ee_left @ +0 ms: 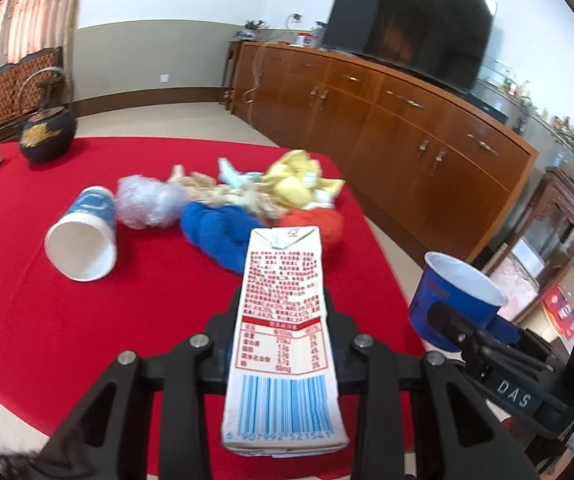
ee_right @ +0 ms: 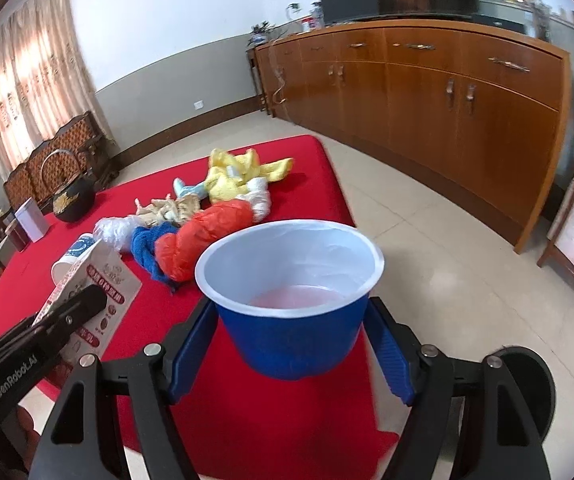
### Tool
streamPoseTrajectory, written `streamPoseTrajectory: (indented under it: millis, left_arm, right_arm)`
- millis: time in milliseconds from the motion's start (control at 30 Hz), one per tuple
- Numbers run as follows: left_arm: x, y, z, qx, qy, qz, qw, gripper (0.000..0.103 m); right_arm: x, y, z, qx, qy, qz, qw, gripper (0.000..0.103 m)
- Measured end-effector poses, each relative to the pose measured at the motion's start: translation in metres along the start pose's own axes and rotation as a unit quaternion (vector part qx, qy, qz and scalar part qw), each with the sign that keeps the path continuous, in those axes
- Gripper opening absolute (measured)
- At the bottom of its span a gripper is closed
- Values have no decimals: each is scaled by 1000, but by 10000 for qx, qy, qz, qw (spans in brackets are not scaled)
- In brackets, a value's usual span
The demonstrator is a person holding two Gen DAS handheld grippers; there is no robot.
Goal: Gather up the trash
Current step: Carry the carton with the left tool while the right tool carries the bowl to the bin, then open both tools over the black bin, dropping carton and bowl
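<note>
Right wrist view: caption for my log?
Right gripper holds blue cup above red table; trash pile behind.

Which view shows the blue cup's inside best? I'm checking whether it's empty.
The right wrist view: the blue cup sits between its fingers, mouth open to the camera. The left wrist view shows that cup from the side only.

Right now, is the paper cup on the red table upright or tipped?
Tipped: the paper cup lies on its side on the red table, its open mouth facing the left wrist camera.
</note>
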State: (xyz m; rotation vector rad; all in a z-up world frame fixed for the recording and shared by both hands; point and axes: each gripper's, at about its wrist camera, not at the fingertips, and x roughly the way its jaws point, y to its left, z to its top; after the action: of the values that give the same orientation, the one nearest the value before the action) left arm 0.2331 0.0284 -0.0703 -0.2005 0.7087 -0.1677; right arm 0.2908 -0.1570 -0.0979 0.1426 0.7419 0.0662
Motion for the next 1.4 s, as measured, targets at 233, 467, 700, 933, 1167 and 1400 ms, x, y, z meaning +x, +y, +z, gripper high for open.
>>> streamPoseTrajectory:
  millis: [233, 467, 700, 933, 1167, 1400]
  left_arm:
    - [-3, -66, -11, 397, 134, -535, 9977, 35]
    - [9, -145, -31, 893, 441, -1198, 9878, 35]
    - [40, -223, -70, 1439, 1023, -1730, 9690, 35]
    - [101, -276, -116, 1777, 1801, -1887, 9489, 35]
    - [156, -302, -152, 1774, 2479, -1829, 9347, 35]
    - [187, -314, -168, 1758, 2975, -1805, 9209, 48]
  right_arm:
    - [-49, -63, -23, 398, -124, -474, 9980, 76]
    - [-96, -145, -56, 922, -174, -1173, 9887, 76]
    - [-119, -229, -98, 1497, 87, -1826, 9717, 76]
    - [-95, -308, -142, 2054, 744, -2040, 9543, 75]
    - [-42, -353, -158, 2302, 1318, -2028, 9426, 75]
    - [-4, -370, -177, 2433, 1911, -2053, 9285, 78]
